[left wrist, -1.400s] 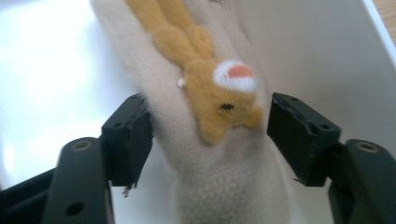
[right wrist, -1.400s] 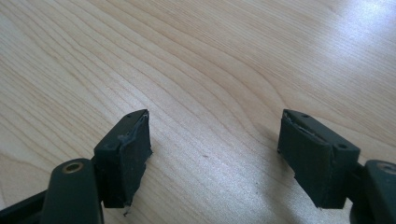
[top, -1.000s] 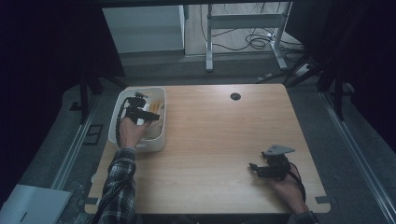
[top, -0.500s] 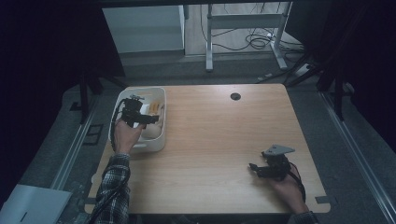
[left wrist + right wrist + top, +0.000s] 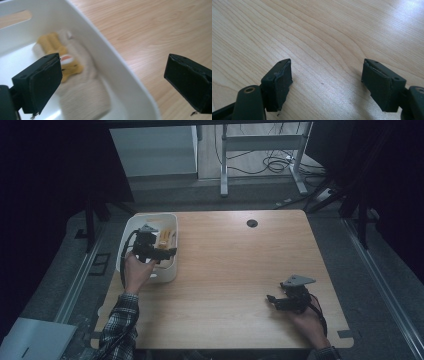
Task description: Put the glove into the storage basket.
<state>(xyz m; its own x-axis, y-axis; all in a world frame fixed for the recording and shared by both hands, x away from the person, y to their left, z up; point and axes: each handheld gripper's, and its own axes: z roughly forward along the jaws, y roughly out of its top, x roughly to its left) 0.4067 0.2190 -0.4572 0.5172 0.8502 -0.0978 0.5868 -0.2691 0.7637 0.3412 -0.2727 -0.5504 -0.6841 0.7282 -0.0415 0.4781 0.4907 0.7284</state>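
Note:
A white plastic bin (image 5: 167, 270) stands at the table's left edge. Inside it lies a cream knitted cloth (image 5: 82, 92) with a yellow soft toy (image 5: 62, 62) on it; the toy (image 5: 164, 239) is also visible in the high view. My left gripper (image 5: 167, 252) hangs open over the bin's right rim (image 5: 120, 67), one jaw above the inside and one above the table, with nothing between them. My right gripper (image 5: 272, 300) rests low over the bare wood near the front right, open and empty (image 5: 327, 82).
The wooden table (image 5: 240, 270) has a round black cable hole (image 5: 252, 223) at the back. Beyond the table stand a metal frame (image 5: 260, 150) and loose cables (image 5: 275, 165) on the floor. A pale sheet (image 5: 35, 340) lies at the bottom left.
My left gripper has drawn back from inside the bin toward its right front rim. The right gripper has stayed where it was.

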